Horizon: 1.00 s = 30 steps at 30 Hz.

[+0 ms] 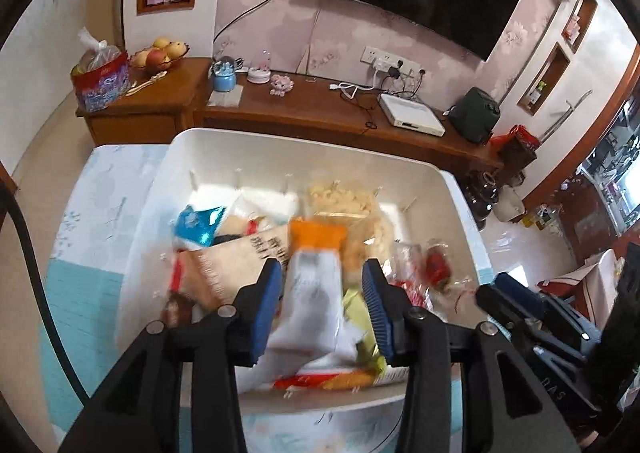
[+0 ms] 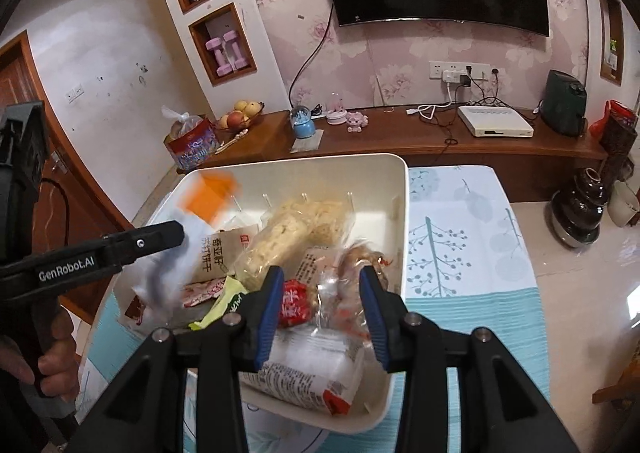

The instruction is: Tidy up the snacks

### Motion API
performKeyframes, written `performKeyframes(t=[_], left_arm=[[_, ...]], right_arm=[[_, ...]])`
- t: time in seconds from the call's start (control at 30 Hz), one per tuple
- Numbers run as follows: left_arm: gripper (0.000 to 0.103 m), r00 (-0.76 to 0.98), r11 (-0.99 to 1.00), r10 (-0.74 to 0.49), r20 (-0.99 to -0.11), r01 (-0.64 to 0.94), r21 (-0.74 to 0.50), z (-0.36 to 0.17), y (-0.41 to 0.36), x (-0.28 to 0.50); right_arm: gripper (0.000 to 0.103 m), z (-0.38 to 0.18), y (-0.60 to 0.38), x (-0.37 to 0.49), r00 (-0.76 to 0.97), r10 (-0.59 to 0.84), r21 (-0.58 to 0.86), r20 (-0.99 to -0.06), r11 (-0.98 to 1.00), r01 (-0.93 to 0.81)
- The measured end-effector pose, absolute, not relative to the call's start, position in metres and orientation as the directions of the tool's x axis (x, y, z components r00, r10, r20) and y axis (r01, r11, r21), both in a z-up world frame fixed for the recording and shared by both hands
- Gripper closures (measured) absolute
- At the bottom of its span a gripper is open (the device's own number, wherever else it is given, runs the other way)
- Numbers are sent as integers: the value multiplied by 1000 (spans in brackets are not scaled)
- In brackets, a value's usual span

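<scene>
A: What does the left hand-held gripper [image 1: 322, 299] have?
B: A blurred orange-and-white snack packet [image 1: 316, 277] between parted pads, over the white bin [image 2: 396, 213]. The right hand-held gripper [image 2: 322, 303] is part open, empty.
A: Farther?
B: Snacks fill the bin on the worktop [image 2: 472, 253].

Right tongs [image 2: 322, 297] open over snack-filled white bin [image 2: 400, 213].
</scene>
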<state>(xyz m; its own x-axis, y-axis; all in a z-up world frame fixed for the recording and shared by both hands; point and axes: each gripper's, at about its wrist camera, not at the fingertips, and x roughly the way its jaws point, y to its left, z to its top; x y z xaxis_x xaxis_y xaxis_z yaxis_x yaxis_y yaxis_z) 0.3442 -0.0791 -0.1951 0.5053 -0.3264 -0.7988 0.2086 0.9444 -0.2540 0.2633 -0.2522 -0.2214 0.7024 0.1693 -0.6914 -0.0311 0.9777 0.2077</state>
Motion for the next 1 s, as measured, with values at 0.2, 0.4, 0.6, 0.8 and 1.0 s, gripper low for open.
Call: performKeyframes(t=[0.2,0.4,0.6,0.8,1.0], left_arm=[[49,491,960,-280,-825,151,-236,-170,-36,310],[48,463,968,-250,-850,145,-206,-136,14,246],[35,484,984,-160,-860,146,-101,-105,46,170],[26,505,983,-172,-846,149,-111,-68,54,108],[22,512,980,-196,-836,135,-148,-36,33,74]], right_arm=[[60,-198,-242,227,696,139,215,-704,976,23],[50,-162,-206,166,676,160,221,-719,975,4],[44,-139,-176,102,632,147,185,-761,983,-7],[33,-109,-170,40,581,138,189,-802,982,28],[20,-73,-174,-1,584,114,165,-804,986,35]])
